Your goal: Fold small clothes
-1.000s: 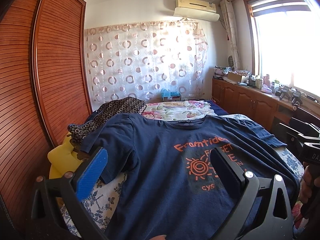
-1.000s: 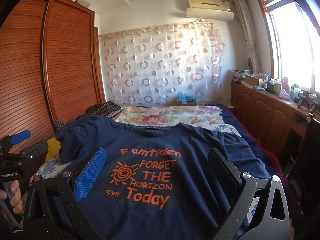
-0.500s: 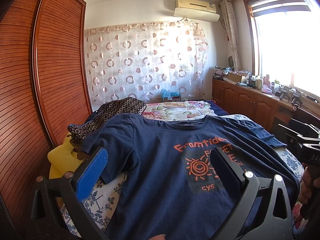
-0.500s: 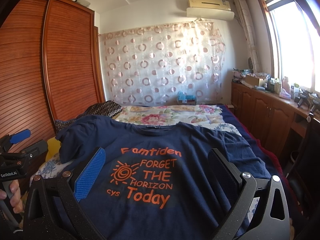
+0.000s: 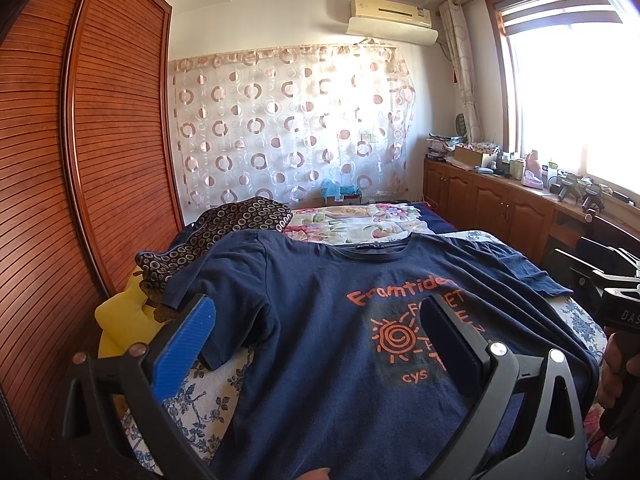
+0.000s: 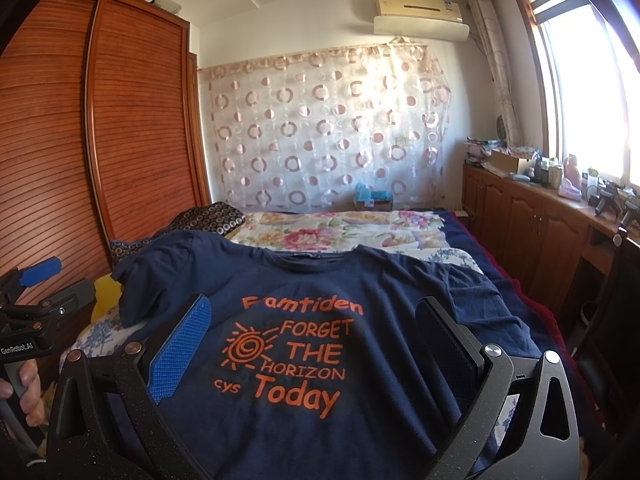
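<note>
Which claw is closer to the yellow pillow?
Left. The left claw hangs just right of the yellow pillow; the right claw sits farther right, over the shirt's print.

A: What's hidden?
B: The T-shirt [image 6: 304,360] hem runs off the bottom edge; a finger [image 5: 448,340] covers part of its print.
A: And the windowsill clutter [image 6: 560,176]?
B: Too small to tell.
</note>
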`<state>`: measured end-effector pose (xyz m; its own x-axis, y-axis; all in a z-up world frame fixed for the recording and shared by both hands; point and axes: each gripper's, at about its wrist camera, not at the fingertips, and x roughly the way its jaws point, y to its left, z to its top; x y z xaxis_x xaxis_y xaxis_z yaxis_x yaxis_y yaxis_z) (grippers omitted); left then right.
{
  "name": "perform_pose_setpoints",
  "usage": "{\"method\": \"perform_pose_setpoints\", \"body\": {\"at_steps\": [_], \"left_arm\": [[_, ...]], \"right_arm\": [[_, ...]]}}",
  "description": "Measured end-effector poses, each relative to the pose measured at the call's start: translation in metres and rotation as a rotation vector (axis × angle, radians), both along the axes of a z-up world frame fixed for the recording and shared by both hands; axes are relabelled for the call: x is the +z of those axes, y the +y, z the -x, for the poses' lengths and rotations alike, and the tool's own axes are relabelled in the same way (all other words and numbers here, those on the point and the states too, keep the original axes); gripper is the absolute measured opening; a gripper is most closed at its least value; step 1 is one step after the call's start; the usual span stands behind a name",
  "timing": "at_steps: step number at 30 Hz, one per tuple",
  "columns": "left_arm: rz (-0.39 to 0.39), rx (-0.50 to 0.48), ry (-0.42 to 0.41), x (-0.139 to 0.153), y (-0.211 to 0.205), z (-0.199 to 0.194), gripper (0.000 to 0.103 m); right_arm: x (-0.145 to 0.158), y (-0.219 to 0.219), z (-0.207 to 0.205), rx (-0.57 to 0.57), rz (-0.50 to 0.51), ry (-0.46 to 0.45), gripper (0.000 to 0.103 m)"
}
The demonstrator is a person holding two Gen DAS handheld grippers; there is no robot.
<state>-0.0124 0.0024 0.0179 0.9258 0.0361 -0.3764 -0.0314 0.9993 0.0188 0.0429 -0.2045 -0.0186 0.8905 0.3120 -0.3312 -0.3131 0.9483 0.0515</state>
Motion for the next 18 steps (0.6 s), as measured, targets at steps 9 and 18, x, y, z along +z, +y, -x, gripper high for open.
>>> {"method": "perform_pose_setpoints", "body": {"at_steps": [9,18], "left_arm": [[0.001,0.001,-0.001,0.0010,-0.0007,-0.0002,0.103],[-0.008,0.010,0.003,-0.0042,-0.0011,-0.0043,0.103]], "right_arm": [[0.0003,-0.0005,0.0010,0.001,0.000,0.000,0.103],[-0.0006,0.0025,0.0010,0.010,-0.002,0.012,0.103]]}}
